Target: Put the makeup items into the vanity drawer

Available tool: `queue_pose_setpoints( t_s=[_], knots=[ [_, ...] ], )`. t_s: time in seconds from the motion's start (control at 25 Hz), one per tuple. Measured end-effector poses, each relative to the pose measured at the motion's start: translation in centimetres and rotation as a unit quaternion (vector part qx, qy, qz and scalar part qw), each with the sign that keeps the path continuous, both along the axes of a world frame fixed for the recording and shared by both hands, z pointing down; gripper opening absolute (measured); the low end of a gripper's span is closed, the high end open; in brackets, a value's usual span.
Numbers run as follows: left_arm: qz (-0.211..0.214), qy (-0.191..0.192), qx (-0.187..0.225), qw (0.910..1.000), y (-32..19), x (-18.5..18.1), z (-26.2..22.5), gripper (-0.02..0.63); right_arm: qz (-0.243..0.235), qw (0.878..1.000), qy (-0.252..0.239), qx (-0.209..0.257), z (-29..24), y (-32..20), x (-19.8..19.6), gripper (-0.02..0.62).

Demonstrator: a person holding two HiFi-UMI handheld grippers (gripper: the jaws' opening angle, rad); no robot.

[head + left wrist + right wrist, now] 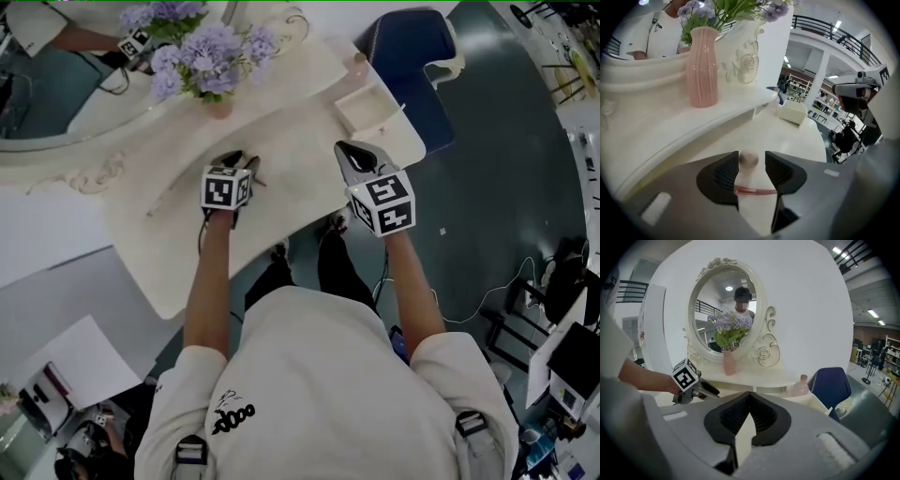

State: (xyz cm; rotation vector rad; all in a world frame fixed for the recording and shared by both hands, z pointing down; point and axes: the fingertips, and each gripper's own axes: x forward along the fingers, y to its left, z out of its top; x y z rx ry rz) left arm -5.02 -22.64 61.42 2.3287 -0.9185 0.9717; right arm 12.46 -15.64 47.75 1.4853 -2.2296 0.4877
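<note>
Left claw [752,157]: jaws wide apart, not clamping anything. A thin pink stick [755,190] lies crosswise in the gap, well back from the tips. Its ends reach the inner edges of both jaws in the left gripper view, and I can't tell if they touch. Right between the tips sits a small round beige knob [749,160]. I can't tell what it is or whether it belongs to the stick. Both look to rest on the white vanity top [281,141], near its front edge per the head view.

Right claw [750,397]: jaws closed tip to tip, nothing between them. It's held over the vanity top to the right of the left claw, apart from it.

Drawer [343,114]: open, at the right end of the vanity, ahead of the right claw. The stick is well apart from it, on the left claw's side. A small pink bottle [801,386] stands near the drawer; whether it's in or behind it isn't clear.

A pink vase [702,65] with purple flowers [206,52] stands on the raised shelf behind, under the oval mirror [724,310]. A blue chair [412,56] is past the vanity's right end.
</note>
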Motion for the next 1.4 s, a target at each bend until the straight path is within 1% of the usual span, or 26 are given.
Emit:
queue_pose_setpoints(
  t_s=[0.12, 0.16, 0.28, 0.4, 0.48, 0.56, 0.68, 0.84, 0.96, 1.08, 1.2, 1.4],
  knots=[
    [-0.025, -0.015, -0.005, 0.9996, -0.4, 0.0, 1.0, 0.188, 0.007, 1.0, -0.006, -0.007, 0.5, -0.1, 1.8, 0.003],
    [-0.031, -0.021, -0.004, 0.9993, -0.6, 0.0, 1.2, 0.166, 0.01, 1.0, -0.008, -0.009, 0.6, -0.2, 2.3, 0.003],
    [-0.04, -0.032, -0.005, 0.9987, -0.9, 0.1, 1.6, 0.155, 0.019, 1.0, -0.014, -0.01, 0.6, -0.8, 3.9, 0.003],
    [-0.047, -0.042, -0.003, 0.998, -1.1, 0.4, 1.2, 0.149, 0.018, 1.0, -0.014, -0.005, 0.2, -1.3, 5.0, 0.003],
    [-0.05, -0.041, 0.007, 0.9979, -1.4, 1.0, 0.2, 0.147, 0.014, 1.0, -0.013, -0.001, -0.1, -1.7, 5.7, 0.003],
    [-0.046, -0.031, 0.027, 0.9981, -2.0, 2.5, -1.4, 0.147, 0.01, 1.0, -0.013, 0.004, -0.4, -2.3, 6.7, 0.003],
    [-0.037, -0.007, 0.056, 0.9977, -2.9, 5.6, -3.6, 0.147, 0.009, 1.0, -0.011, 0.013, -0.8, -3.3, 8.6, 0.003],
    [-0.019, 0.033, 0.092, 0.995, -4.1, 10.8, -7.0, 0.149, 0.007, 1.0, -0.01, 0.016, -0.6, -4.3, 11.0, 0.003],
    [0.008, 0.062, 0.115, 0.9914, -4.6, 15.3, -9.6, 0.149, 0.007, 1.0, -0.009, 0.016, -0.4, -4.8, 12.8, 0.003],
    [0.039, 0.08, 0.126, 0.988, -5.0, 19.9, -11.1, 0.149, 0.008, 1.0, -0.01, 0.018, -0.4, -5.3, 14.6, 0.003],
    [0.075, 0.081, 0.121, 0.9864, -5.1, 24.2, -11.1, 0.149, 0.013, 1.0, -0.011, 0.015, 0.0, -5.5, 16.5, 0.003],
    [0.142, 0.04, 0.094, 0.9847, -4.9, 29.9, -9.0, 0.146, 0.032, 0.999, -0.015, 0.008, 0.7, -5.8, 19.8, 0.003]
  ],
)
